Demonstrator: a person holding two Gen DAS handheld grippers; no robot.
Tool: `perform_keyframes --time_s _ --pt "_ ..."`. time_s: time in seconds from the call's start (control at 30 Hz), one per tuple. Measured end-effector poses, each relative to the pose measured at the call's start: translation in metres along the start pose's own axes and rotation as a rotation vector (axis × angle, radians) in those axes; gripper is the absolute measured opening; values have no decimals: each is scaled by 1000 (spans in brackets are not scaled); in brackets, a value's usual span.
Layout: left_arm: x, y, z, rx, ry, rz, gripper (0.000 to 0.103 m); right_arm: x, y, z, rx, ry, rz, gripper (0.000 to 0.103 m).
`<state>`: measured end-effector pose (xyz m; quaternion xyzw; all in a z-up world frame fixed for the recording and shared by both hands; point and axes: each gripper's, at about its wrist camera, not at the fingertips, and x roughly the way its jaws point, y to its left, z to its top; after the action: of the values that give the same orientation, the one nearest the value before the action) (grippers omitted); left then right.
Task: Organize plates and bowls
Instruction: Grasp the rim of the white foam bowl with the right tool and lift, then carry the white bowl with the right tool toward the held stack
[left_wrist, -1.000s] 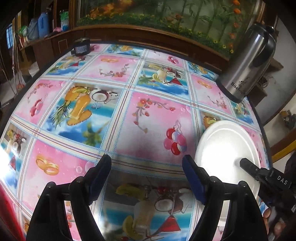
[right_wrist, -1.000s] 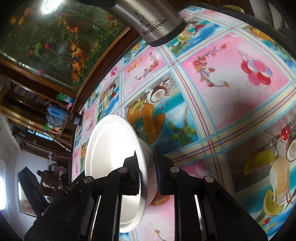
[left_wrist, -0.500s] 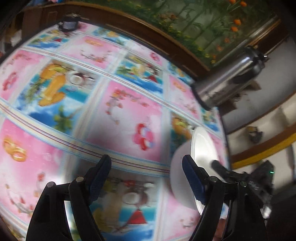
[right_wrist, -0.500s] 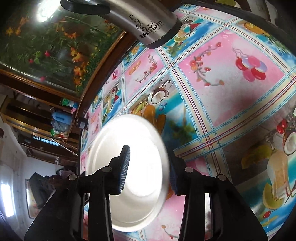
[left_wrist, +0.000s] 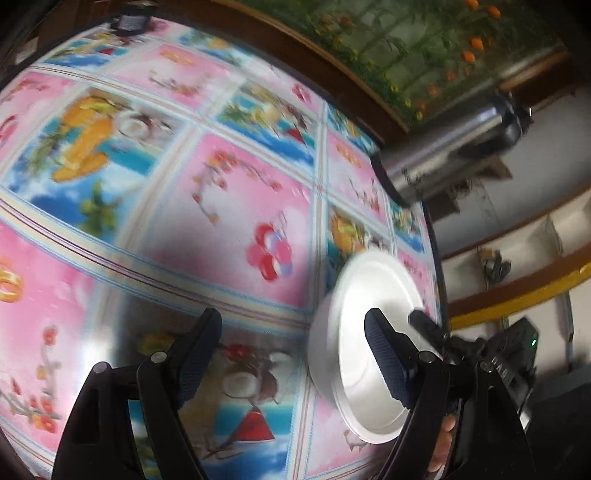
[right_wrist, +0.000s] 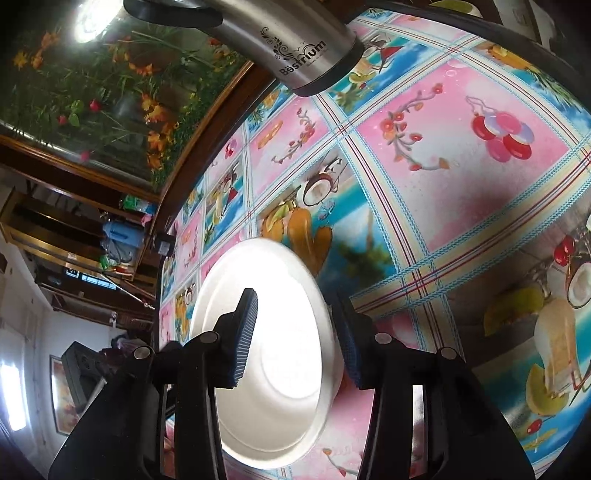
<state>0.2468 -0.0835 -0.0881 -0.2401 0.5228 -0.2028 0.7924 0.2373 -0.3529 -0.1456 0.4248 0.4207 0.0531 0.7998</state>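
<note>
Right tongs (right_wrist: 295, 332) are opening, straddling the rim of one empty white bowl (right_wrist: 280, 369) on the surface (right_wrist: 461, 184); left tongs (left_wrist: 291, 354) gape wide, holding nothing. One flask (right_wrist: 291, 48) stands beyond.

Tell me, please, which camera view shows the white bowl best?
The right wrist view: the white bowl is sharp, large and central, its inside facing the camera, its rim between the right gripper, whose fingers are opening. The left wrist view shows the bowl smaller, blurred, at the right, partly behind a finger.
</note>
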Motion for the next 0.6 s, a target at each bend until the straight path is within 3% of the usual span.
perform_keyframes --time_s 0.2,0.37,0.6 --pt "13 -15 -11 67 30 28 80 1 3 -1 -5 36 -22 43" --pt "9 -24 -14 100 0 43 80 -4 1 0 -2 38 -63 43" --pt "6 -27 -17 120 -37 73 74 1 -1 -3 26 116 -39 43"
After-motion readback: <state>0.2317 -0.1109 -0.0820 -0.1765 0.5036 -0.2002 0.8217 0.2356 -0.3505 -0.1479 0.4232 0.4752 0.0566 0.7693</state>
